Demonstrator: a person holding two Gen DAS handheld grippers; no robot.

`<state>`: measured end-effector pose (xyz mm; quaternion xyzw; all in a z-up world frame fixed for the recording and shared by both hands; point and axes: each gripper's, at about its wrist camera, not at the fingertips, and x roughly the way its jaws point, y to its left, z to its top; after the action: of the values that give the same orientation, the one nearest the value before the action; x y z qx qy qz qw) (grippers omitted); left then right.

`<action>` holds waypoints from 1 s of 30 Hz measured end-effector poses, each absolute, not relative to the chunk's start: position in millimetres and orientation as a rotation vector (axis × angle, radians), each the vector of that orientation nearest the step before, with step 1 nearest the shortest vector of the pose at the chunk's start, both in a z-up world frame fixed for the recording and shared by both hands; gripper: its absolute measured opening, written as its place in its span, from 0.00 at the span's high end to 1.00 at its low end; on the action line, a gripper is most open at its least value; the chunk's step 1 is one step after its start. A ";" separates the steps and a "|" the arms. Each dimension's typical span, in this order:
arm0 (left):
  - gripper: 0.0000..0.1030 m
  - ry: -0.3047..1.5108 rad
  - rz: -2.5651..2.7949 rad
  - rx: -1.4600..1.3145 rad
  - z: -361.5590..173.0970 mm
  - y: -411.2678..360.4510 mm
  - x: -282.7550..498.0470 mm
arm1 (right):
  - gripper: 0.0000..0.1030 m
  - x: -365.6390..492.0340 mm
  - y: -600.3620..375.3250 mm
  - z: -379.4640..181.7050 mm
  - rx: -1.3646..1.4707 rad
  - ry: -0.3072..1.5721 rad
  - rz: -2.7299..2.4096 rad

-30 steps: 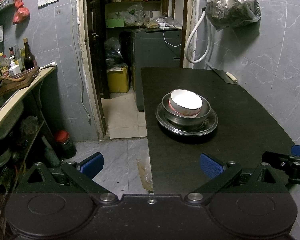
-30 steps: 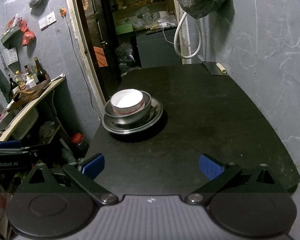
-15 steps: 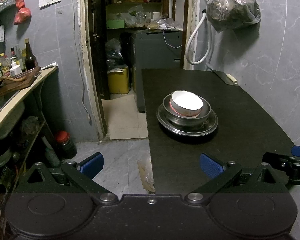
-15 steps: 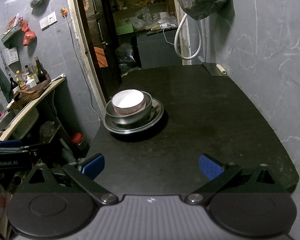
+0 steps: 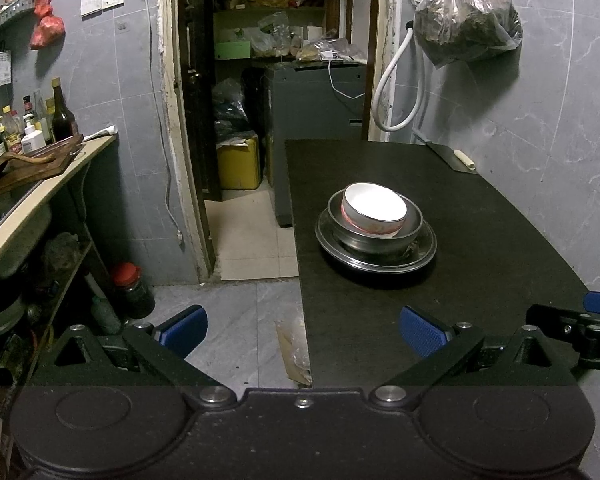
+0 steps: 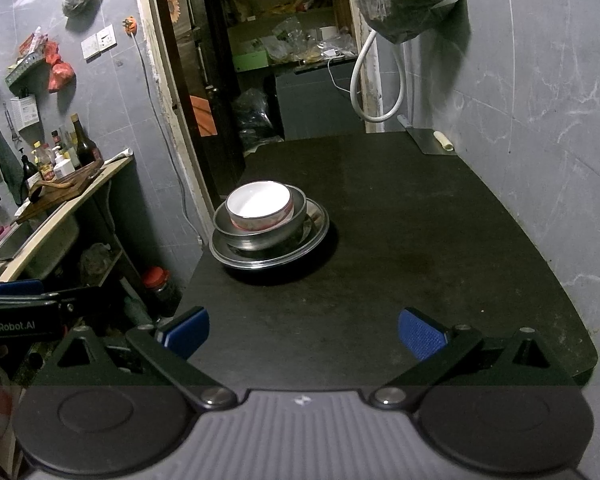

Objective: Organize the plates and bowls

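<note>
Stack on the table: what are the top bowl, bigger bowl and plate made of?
Top bowl: likely glazed ceramic, with a glossy white inside and a red band outside. Bigger bowl: looks like stainless steel, grey with a reflective sheen. Plate: also seems steel, with a bright mirrored rim. Table: matte black, material unclear.

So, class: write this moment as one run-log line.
left tool: open, empty | right tool: open, empty | white bowl in steel bowl on steel plate | table: stack untouched
</note>
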<state>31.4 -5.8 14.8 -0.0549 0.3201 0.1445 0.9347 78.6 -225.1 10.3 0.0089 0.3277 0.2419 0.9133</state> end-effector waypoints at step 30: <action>0.01 0.586 0.242 -0.125 20.5 -5.8 19.8 | 0.00 76.1 -222.1 9.5 0.006 0.680 0.494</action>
<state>19.8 -5.9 20.5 -0.0614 0.2879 0.1188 0.9483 76.1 -222.1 9.5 0.0029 0.3300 0.2400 0.9130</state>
